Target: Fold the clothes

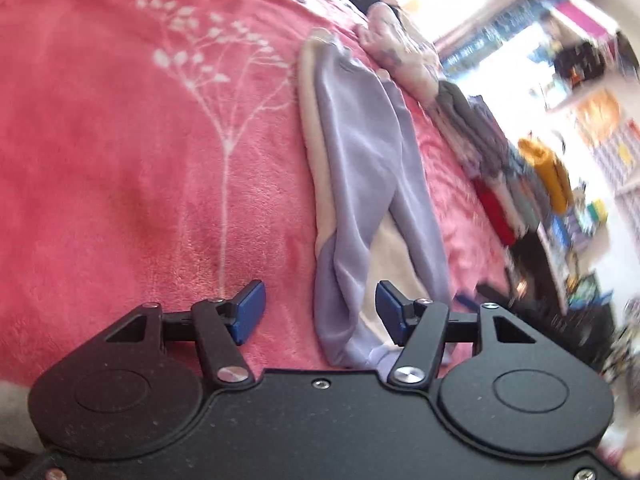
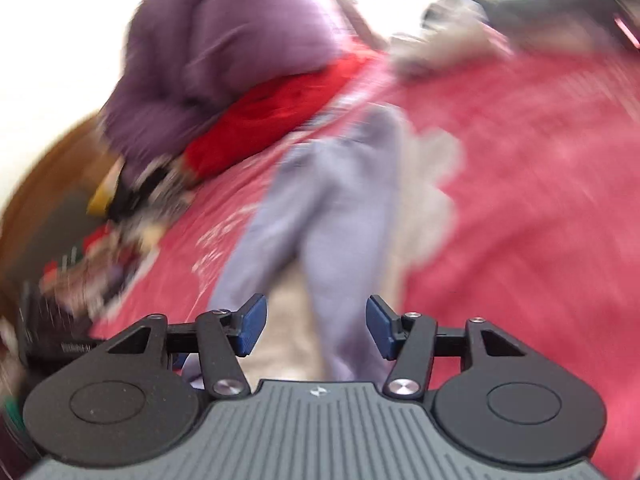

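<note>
Several folded clothes (image 1: pixel 500 168) line the pink blanket (image 1: pixel 120 160) beyond the lilac garment (image 1: pixel 360 152).

The left claw (image 1: pixel 320 312) is seen with jaws apart, nothing gripped, above a lilac-and-cream garment (image 1: pixel 360 168) laid on a pink blanket (image 1: pixel 120 160).

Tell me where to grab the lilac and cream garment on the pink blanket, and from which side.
Probably take the lilac and cream garment at its near end, where it bunches into a raised ridge just ahead of the left tongs. Come in from this near side, pads either side of the ridge. Elsewhere it lies flat on the pink blanket, offering little edge.
</note>
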Demonstrator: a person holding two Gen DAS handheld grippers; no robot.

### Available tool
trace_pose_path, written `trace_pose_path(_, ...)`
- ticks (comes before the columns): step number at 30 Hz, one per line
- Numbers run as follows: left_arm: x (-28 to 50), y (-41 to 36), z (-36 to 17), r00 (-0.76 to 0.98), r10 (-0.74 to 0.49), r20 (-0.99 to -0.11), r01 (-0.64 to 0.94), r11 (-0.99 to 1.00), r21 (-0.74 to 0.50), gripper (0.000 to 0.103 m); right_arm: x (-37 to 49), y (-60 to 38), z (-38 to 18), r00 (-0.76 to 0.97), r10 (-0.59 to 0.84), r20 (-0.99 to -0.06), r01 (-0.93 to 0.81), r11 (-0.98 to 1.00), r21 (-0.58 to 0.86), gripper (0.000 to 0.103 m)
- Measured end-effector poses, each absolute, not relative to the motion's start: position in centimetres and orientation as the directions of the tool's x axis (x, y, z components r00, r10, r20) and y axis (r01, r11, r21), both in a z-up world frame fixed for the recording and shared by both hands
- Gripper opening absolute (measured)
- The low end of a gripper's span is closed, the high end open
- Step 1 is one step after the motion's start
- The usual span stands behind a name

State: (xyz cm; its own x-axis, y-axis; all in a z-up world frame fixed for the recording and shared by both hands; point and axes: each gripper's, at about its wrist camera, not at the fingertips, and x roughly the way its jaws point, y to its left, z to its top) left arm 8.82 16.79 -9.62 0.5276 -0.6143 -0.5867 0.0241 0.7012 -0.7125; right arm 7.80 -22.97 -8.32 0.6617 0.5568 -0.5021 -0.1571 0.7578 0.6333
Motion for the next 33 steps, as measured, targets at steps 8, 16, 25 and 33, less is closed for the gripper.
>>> trace_pose_path(8,8.3,15.1,-10.2,0.499,-0.654,-0.568,-0.002,0.655,-0.756,0.063,6.9,-25.1,-12.4,0.586,0.647,-0.488,0.001,0.602,0.799,0.060)
trace_pose_path(16,7.1,14.8,-10.9,0.508,-0.680,-0.530,-0.078,0.576,-0.814,0.063,5.9,-24.3,-13.3,0.573,0.693,-0.436,0.026,0.517,0.855,0.062)
trace_pose_path(25,6.2,13.7,-11.4,0.506,-0.685,-0.524,-0.122,0.545,-0.830,0.056,5.4,-24.4,-14.8,0.613,0.670,-0.418,0.097,0.462,0.882,0.031)
trace_pose_path(33,4.9,12.8,-10.6,0.497,-0.674,-0.546,-0.069,0.597,-0.799,0.007,4.7,-24.4,-14.1,0.633,0.671,-0.386,0.083,0.437,0.895,0.010)
